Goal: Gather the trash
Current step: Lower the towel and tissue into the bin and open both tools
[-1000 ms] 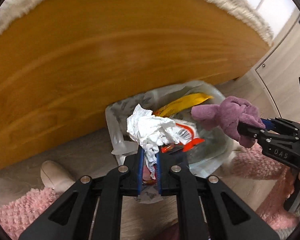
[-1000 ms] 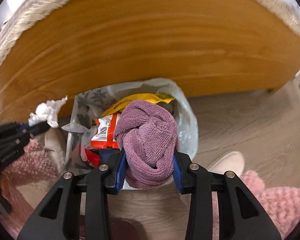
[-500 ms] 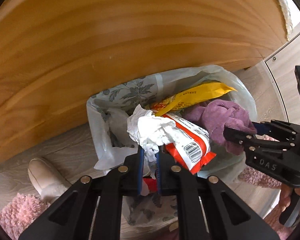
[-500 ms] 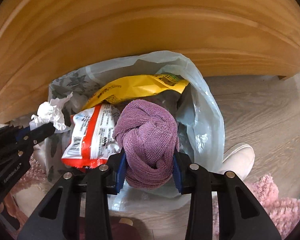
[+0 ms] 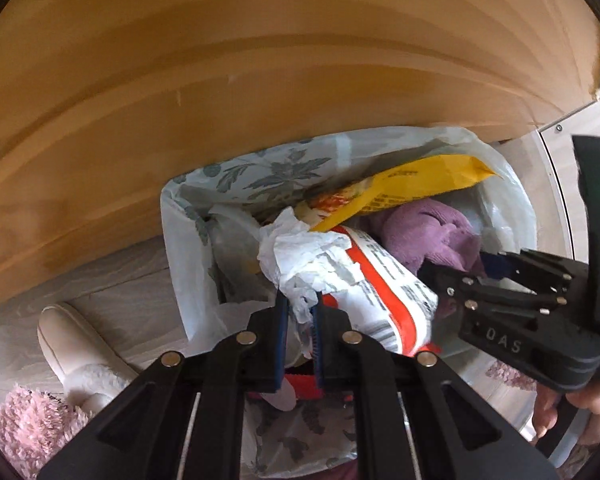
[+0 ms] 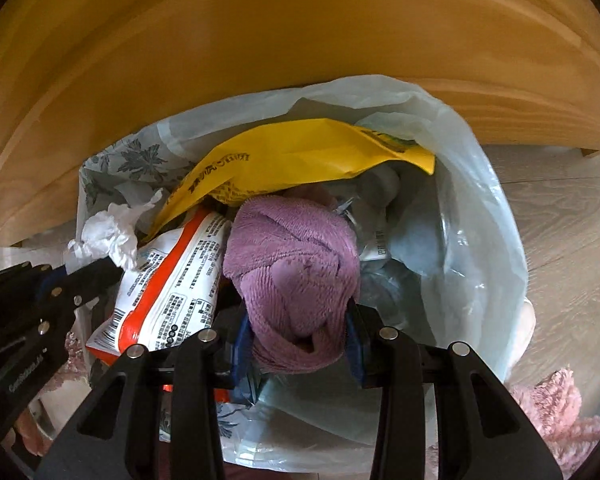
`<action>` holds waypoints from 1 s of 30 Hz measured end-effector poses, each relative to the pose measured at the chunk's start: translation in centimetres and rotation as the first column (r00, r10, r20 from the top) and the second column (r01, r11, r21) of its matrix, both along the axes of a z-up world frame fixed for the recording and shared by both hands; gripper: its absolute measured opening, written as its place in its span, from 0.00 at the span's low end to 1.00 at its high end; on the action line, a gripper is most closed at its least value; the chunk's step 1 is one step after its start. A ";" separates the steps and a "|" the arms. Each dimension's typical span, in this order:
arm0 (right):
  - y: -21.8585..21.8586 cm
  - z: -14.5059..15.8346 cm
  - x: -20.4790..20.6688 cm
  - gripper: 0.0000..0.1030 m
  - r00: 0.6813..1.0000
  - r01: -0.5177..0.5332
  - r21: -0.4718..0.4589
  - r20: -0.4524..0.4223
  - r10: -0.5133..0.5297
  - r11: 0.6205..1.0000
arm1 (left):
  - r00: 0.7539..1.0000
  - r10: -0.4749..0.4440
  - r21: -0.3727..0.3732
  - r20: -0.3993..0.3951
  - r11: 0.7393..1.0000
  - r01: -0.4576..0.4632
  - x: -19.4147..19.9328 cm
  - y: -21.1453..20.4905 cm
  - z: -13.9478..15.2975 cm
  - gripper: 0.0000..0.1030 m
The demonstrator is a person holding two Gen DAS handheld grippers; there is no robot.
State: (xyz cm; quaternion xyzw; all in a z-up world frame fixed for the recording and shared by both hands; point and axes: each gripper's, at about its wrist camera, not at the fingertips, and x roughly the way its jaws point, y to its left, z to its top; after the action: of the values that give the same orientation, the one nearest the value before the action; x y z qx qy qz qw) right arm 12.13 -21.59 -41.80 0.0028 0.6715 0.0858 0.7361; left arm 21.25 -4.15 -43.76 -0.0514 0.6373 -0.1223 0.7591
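Observation:
A bin lined with a pale leaf-print plastic bag (image 5: 256,172) (image 6: 476,216) stands on the floor against a wooden panel. Inside lie a yellow packet (image 5: 416,188) (image 6: 300,160) and a white and red wrapper (image 5: 384,280) (image 6: 172,284). My left gripper (image 5: 301,304) (image 6: 100,270) is shut on a crumpled white tissue (image 5: 300,252) (image 6: 112,236), held just over the bag's left side. My right gripper (image 6: 296,336) (image 5: 456,268) is shut on a bunched purple cloth (image 6: 296,272) (image 5: 428,236), low inside the bag's mouth.
The wooden panel (image 5: 260,80) (image 6: 260,40) rises right behind the bin. A white slipper (image 5: 76,344) and pink fluffy fabric (image 5: 24,428) (image 6: 556,412) lie on the grey wood-look floor (image 6: 568,240). A pale cabinet (image 5: 580,124) stands at the right.
Both grippers have sunk toward the bin, which now looms larger. The purple cloth has gone down into the bag's mouth, and the tissue has come down close above the wrapper.

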 end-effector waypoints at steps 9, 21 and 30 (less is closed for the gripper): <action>-0.2 0.6 0.4 0.38 1.000 -0.004 -0.001 -0.008 0.004 1.000 | 0.999 0.015 -0.007 -0.042 1.000 -0.015 0.9 0.0 -1.3 0.09; -1.7 1.5 0.6 0.46 0.999 0.031 0.007 -0.012 -0.031 0.999 | 0.999 0.033 -0.042 -0.033 0.999 -0.034 1.0 1.5 1.6 0.50; -2.3 3.0 0.2 0.62 0.999 0.041 -0.008 0.025 -0.041 0.999 | 0.999 0.038 -0.037 -0.014 0.999 -0.039 0.6 1.2 3.2 0.58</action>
State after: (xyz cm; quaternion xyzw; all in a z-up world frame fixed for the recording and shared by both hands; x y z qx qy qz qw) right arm 12.29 -23.86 -38.83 0.0124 0.6626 0.0677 0.7458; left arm 21.87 -2.94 -40.60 -0.0787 0.6388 -0.1192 0.7560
